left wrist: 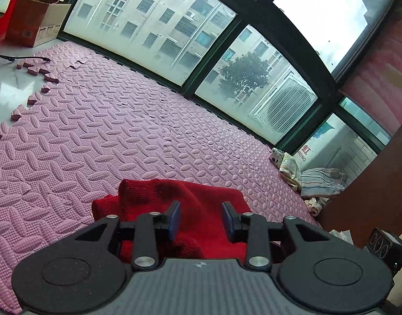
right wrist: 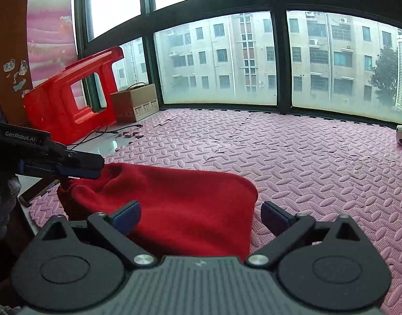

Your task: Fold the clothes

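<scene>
We see the folded red sweater [right wrist: 179,204] lying on the pink foam mat [right wrist: 319,162]; left tongs [left wrist: 201,220] apart above it, right tongs [right wrist: 201,218] wide apart, nothing gripped.

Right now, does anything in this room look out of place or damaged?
Yes. The red plastic stool lies tipped over near the brown cardboard box. The pink foam puzzle mat has loose pieces detached at its far-left edge. Crumpled striped clothes sit heaped by the window.
</scene>
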{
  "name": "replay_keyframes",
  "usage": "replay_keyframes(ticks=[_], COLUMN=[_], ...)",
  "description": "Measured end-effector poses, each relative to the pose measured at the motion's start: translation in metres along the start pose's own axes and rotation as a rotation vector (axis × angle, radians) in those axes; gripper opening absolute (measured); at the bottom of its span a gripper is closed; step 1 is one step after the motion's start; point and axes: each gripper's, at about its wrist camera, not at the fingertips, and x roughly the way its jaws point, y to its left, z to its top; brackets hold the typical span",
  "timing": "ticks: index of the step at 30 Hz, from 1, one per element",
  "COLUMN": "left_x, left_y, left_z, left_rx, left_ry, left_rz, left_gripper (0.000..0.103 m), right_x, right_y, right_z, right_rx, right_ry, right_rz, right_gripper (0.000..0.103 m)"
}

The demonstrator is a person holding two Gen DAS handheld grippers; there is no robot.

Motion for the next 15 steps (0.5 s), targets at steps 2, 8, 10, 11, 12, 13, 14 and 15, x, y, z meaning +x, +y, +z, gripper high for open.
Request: replay_keyframes(ticks=[2, 8, 10, 11, 12, 13, 14, 15], left_x=[0.001, 0.002, 0.001, 0.001, 0.000, -0.001, -0.002, -0.004], left_y=[0.003, 0.013, 0.013, 0.013, 0.012, 0.010, 0.008, 0.006], left_z=[-0.006, -0.016, -0.014, -0.013, -0.012, -0.010, -0.008, -0.006], left_rx=[0.009, 0.030, 0.025, 0.023, 0.024, 0.030, 0.037, 0.042], left_ry=[0.014, 0.025, 0.028, 0.030, 0.032, 0.032, 0.032, 0.028], left_rz=[0.028, 0.053, 0.051, 0.050, 0.049, 0.049, 0.049, 0.048], left_gripper=[0.036, 0.035, 0.035, 0.036, 0.036, 0.036, 0.037, 0.037], right_x=[0.003, 0.015, 0.013, 0.013, 0.008, 0.005, 0.002, 0.001], right_y=[0.003, 0.011, 0.010, 0.010, 0.009, 0.007, 0.005, 0.003], right_z=[-0.005, -0.027, -0.025, -0.024, -0.017, -0.011, -0.004, 0.003], right_rx=[-0.013, -0.059, -0.045, -0.049, -0.048, -0.045, -0.042, -0.042], right_ry=[0.016, 0.048, 0.053, 0.056, 0.053, 0.047, 0.041, 0.036], right_rz=[0.005, 0.005, 0.007, 0.008, 0.014, 0.023, 0.032, 0.036], right_gripper=[0.098, 0.098, 0.098, 0.098, 0.098, 0.097, 0.097, 0.097])
